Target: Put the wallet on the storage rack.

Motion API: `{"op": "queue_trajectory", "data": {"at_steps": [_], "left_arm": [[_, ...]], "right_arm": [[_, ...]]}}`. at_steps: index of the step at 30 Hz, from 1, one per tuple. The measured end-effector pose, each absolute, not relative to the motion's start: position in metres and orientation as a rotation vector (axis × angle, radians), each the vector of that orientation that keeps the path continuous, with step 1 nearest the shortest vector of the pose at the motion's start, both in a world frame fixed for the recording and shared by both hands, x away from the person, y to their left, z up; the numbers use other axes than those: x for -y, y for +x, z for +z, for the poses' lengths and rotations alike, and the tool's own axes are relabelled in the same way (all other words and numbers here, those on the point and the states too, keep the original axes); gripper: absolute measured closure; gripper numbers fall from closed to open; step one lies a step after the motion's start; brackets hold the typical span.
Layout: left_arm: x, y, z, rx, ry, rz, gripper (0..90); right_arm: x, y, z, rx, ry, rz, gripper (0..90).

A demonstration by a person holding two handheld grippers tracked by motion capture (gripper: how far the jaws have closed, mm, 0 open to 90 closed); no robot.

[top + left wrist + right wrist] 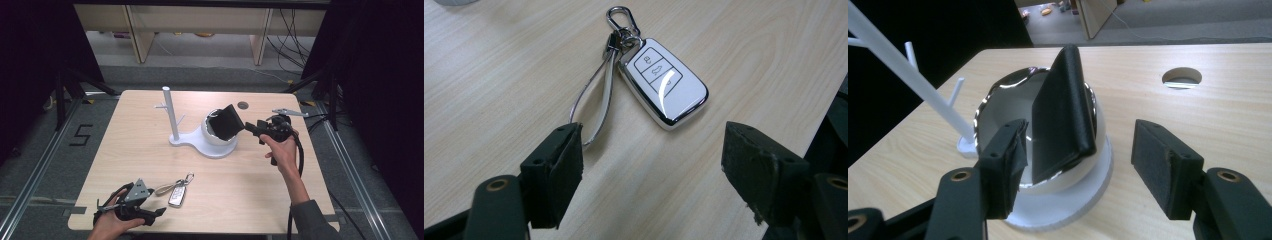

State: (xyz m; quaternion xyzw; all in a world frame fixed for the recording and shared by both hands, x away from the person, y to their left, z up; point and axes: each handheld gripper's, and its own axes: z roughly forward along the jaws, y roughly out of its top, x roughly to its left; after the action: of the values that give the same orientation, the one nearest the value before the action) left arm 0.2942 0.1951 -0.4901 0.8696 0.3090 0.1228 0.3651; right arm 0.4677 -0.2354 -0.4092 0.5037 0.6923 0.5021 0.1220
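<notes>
A lab or recording studio set up for data capture is indicated. A small light-wood bench [125, 165] with a round cable hole [243, 105] is placed on grey carpet, enclosed on both sides by black curtains [380, 75]. Metal rails [30, 175] are laid along the floor beside it, and black stand legs [65, 90] are braced there. The digit 5 [81, 135] is marked in black tape on the floor. Loose cables [295, 35] are trailed behind, beneath pale wooden furniture [200, 25]. A cabled hand-held gripper [267, 130] is seen in use.
</notes>
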Motion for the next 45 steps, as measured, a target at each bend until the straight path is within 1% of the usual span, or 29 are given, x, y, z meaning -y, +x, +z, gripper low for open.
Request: {"op": "queue_trajectory", "data": {"at_steps": [6,10,13,15,17,20,24,35,38,41,42,45], "left_arm": [[-0.195,0.293,-0.491,-0.800,2.232,0.319,24.4],[-0.196,0.292,-0.492,-0.801,2.240,0.326,24.0],[-0.196,0.292,-0.493,-0.821,2.229,0.322,23.7],[-0.197,0.293,-0.493,-0.811,2.231,0.328,23.7],[-0.197,0.293,-0.493,-0.818,2.233,0.326,23.6],[-0.196,0.293,-0.493,-0.826,2.224,0.313,23.4],[-0.197,0.293,-0.493,-0.820,2.233,0.313,23.3],[-0.199,0.293,-0.492,-0.837,2.217,0.317,23.0],[-0.199,0.292,-0.494,-0.865,2.202,0.313,23.0],[-0.199,0.291,-0.494,-0.860,2.209,0.315,23.0],[-0.199,0.291,-0.494,-0.853,2.214,0.317,23.0],[-0.200,0.292,-0.494,-0.848,2.227,0.332,22.9]], "right_arm": [[0.235,0.453,-0.407,-2.047,1.451,1.466,40.6],[0.234,0.446,-0.414,-2.080,1.425,1.459,39.0],[0.231,0.438,-0.417,-2.091,1.468,1.453,38.2],[0.231,0.435,-0.421,-2.114,1.418,1.435,37.4],[0.226,0.430,-0.423,-2.115,1.454,1.449,36.3],[0.223,0.425,-0.431,-2.144,1.393,1.440,35.4],[0.217,0.416,-0.439,-2.206,1.384,1.362,32.3],[0.206,0.387,-0.454,-2.281,1.321,1.348,31.2],[0.203,0.380,-0.461,-2.303,1.318,1.316,30.9],[0.199,0.373,-0.466,-2.313,1.352,1.291,29.5],[0.201,0.372,-0.468,-2.333,1.301,1.272,29.2],[0.199,0.367,-0.473,-2.365,1.292,1.266,28.7]]}}
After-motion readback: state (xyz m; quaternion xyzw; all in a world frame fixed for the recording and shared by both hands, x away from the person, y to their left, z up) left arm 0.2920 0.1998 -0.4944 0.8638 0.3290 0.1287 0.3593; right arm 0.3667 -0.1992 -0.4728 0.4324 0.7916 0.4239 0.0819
